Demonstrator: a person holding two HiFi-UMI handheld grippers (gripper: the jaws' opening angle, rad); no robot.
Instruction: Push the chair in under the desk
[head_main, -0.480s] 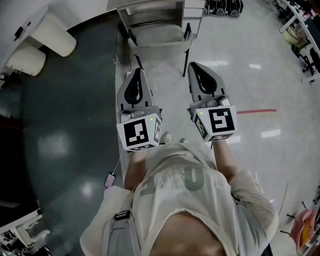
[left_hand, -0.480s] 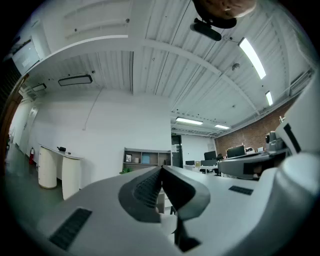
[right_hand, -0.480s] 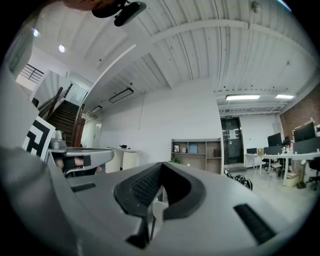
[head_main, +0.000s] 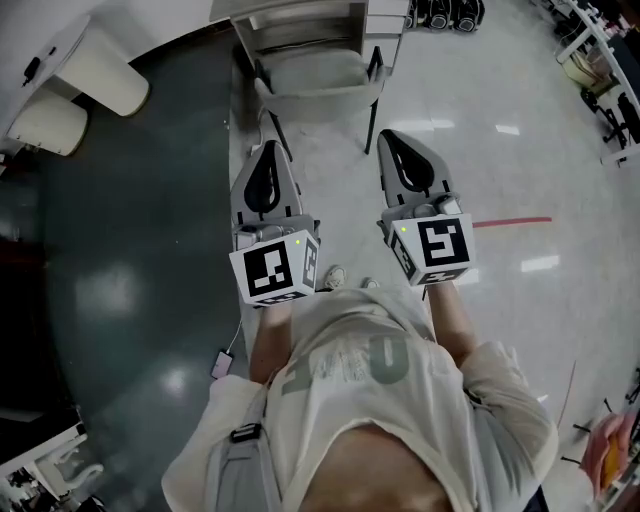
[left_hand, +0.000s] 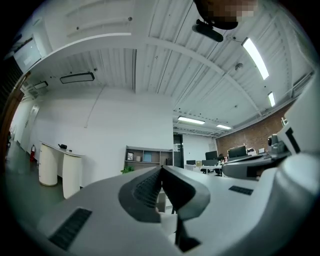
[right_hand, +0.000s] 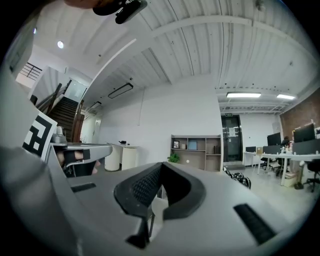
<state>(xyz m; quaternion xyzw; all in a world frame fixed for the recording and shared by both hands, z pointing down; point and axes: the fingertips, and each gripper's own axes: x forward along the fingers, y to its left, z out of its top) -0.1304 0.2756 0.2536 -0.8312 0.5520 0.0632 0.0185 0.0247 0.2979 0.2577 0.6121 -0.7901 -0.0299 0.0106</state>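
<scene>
A pale grey chair (head_main: 315, 75) with dark legs stands at the top of the head view, its seat partly under the white desk (head_main: 290, 18). Both grippers are held side by side in front of the person and point toward the chair, short of it and not touching it. My left gripper (head_main: 268, 150) is shut with nothing in it, its ribbed pads meeting (left_hand: 161, 169). My right gripper (head_main: 391, 137) is shut and empty too (right_hand: 161, 165). Beyond the closed jaws a pale piece of the chair (right_hand: 155, 205) shows low down.
A white rounded counter (head_main: 85, 85) stands on the dark floor area (head_main: 130, 250) at the left. A red tape line (head_main: 510, 222) crosses the light floor at the right. A wall shelf (left_hand: 147, 156) and office desks (left_hand: 235, 160) lie far ahead. A small device with a cable (head_main: 218, 362) lies on the floor.
My left gripper has drifted slightly to the left. The right gripper and the chair stand about as before.
</scene>
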